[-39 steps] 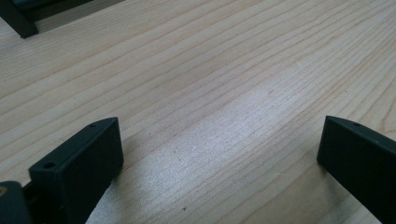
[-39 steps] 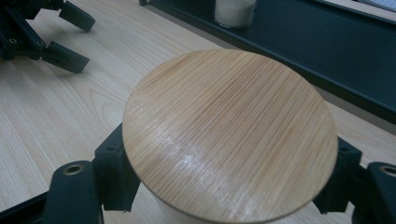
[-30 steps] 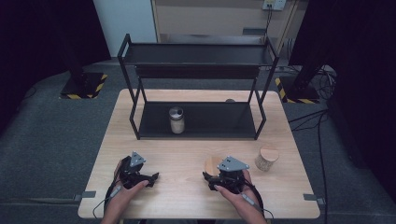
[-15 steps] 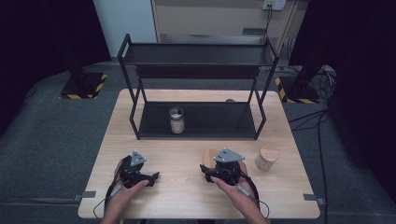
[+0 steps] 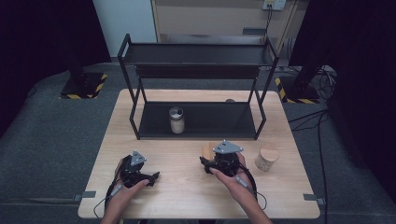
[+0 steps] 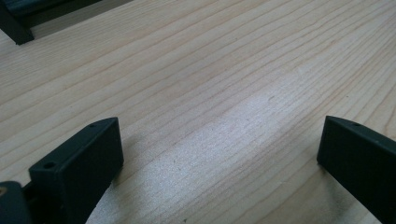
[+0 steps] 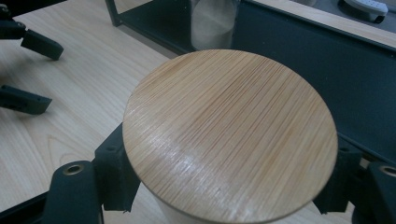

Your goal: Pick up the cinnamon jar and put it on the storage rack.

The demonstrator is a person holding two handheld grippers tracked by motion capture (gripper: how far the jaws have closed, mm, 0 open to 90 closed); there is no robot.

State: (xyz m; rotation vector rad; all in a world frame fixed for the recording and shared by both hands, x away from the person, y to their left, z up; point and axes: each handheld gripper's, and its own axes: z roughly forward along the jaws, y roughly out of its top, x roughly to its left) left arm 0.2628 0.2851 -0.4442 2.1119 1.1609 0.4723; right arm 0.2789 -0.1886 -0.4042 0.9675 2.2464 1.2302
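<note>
Wooden table point(image 5: 187, 196) carries the shelf rack point(image 5: 201, 119) with one jar point(image 5: 176, 120) shelved; right gripper point(image 5: 215, 161) clamps a bamboo-lidded jar point(image 7: 229, 135) not yet shelved, left gripper point(image 5: 152, 177) spread empty.

Lab recording bay: lone wooden table point(image 5: 187, 196) on grey carpet point(image 5: 56, 140), dark curtains point(image 5: 42, 37), hazard-striped stand bases point(image 5: 79, 86), loose floor cables point(image 5: 317, 116), wall socket point(image 5: 273, 4).

I saw a pale wood table point(image 5: 187, 196) on grey carpet point(image 5: 51, 140), a black two-tier rack point(image 5: 196, 70) at its far side. Behind stood a white wall panel point(image 5: 123, 18); hazard-striped bases point(image 5: 81, 88) and cables point(image 5: 322, 126) lay in dim surroundings.
</note>
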